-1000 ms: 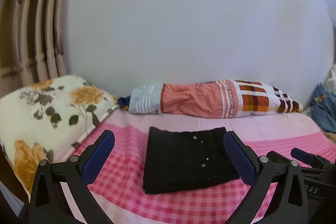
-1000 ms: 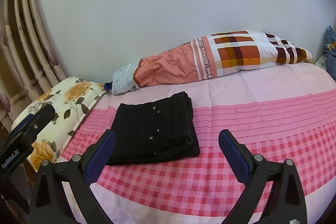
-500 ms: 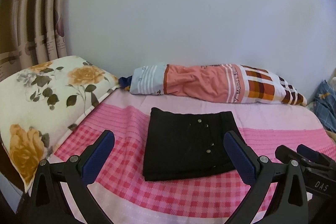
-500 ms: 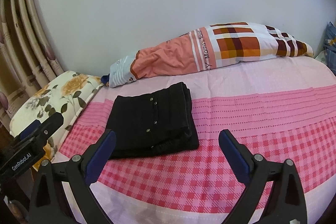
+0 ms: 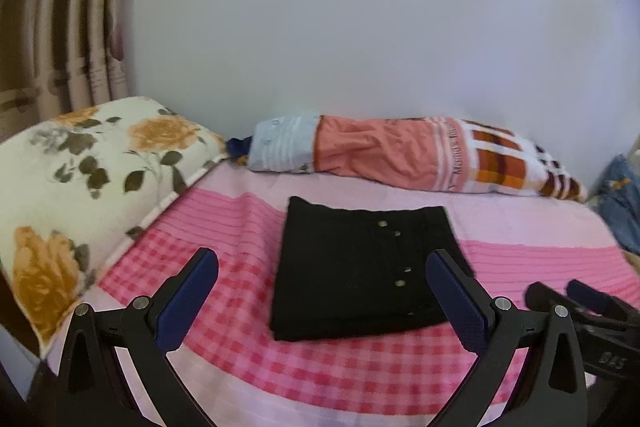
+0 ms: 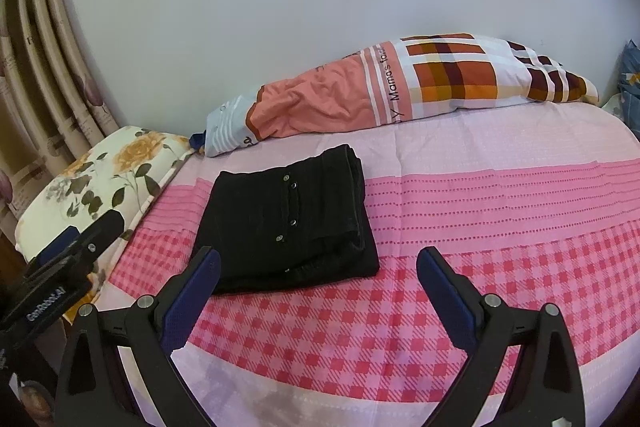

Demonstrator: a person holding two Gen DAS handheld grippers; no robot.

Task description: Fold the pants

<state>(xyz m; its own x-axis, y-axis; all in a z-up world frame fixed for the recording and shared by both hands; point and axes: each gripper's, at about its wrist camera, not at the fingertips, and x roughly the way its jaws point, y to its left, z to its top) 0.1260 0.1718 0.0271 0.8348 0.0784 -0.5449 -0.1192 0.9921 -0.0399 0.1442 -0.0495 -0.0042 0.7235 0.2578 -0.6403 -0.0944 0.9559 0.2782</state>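
Observation:
Black pants (image 5: 360, 267) lie folded into a compact rectangle on the pink checked bed, small metal buttons facing up. In the right wrist view the pants (image 6: 288, 223) show stacked folded layers at their right edge. My left gripper (image 5: 322, 267) is open and empty, held above the bed just in front of the pants. My right gripper (image 6: 318, 271) is open and empty, in front of and to the right of the pants. Each gripper shows at the edge of the other's view.
A floral pillow (image 5: 80, 187) lies at the bed's left end. A salmon and plaid bolster (image 6: 400, 87) lies along the white wall behind the pants. Curtains (image 6: 36, 67) hang at the left. Blue fabric (image 5: 620, 203) sits at the far right.
Both grippers have tilted downward and drawn slightly closer to the bed; the pants sit lower and larger in view. The pants have not moved. Both grippers stay open.

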